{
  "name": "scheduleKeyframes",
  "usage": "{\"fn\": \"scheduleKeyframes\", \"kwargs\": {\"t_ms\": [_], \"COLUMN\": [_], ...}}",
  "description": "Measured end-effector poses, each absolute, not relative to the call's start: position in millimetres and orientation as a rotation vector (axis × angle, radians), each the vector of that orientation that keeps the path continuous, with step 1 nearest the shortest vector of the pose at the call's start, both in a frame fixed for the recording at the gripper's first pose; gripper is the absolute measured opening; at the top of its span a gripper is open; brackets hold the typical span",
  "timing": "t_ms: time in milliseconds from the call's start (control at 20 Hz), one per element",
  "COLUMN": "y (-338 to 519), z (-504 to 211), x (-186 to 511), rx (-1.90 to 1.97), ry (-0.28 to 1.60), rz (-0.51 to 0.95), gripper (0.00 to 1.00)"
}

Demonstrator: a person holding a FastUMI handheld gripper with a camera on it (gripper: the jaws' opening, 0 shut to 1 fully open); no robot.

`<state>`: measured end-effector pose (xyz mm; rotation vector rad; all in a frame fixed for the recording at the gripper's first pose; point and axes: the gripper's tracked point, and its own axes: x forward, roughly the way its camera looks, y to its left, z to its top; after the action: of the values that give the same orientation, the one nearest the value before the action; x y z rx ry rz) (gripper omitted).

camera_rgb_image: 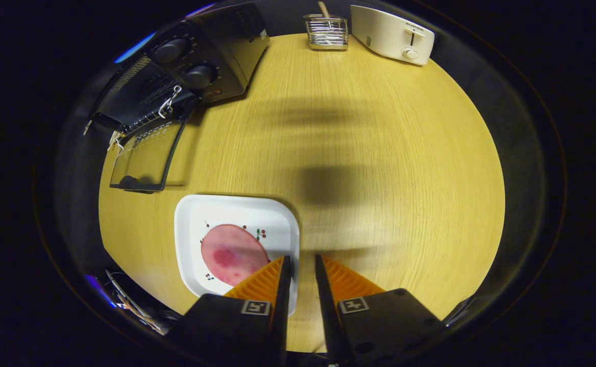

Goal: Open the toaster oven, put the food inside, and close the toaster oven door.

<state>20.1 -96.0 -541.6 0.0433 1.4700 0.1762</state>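
Tool (pixel 303 262) hangs above the tabletop (pixel 379 153), fingers narrowly parted, nothing between them. One pink food slice (pixel 233 253) lies on one white plate (pixel 236 209) at the near edge, just left of the left finger. One toaster oven (pixel 196 66), door (pixel 147 155) folded down, far left corner. One white toaster (pixel 392 33), one wire rack (pixel 327 32), far edge.

We see the black oven (pixel 211 51) with its glass door (pixel 147 158) dropped flat open, and a pink ham slice (pixel 233 253) flat on a white plate (pixel 236 209).
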Motion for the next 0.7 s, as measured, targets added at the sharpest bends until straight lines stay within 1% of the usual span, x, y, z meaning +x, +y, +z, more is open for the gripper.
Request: {"fn": "scheduleKeyframes", "kwargs": {"t_ms": [50, 100, 150, 200, 250, 300, 450, 550, 700], "y": [-94.7, -94.5, -93.0, -92.5, -91.4, -90.3, -90.3, -93.4, -99.8], "z": [-539.2, -527.2, -542.3, -541.9, -541.9, -541.7, -532.6, -525.9, -517.8], "x": [19.2, 24.7, 16.1, 17.4, 17.6, 16.0, 7.7, -0.3, -9.6], "rx": [0.046, 0.067, 0.093, 0.130, 0.184, 0.240, 0.460, 0.598, 0.764], "ry": [1.473, 1.469, 1.484, 1.480, 1.475, 1.475, 1.460, 1.436, 1.402], "rz": [0.184, 0.198, 0.204, 0.214, 0.216, 0.219, 0.220, 0.199, 0.129], "gripper": [0.28, 0.22, 0.15, 0.08, 0.08, 0.05, 0.05, 0.05, 0.05]}}
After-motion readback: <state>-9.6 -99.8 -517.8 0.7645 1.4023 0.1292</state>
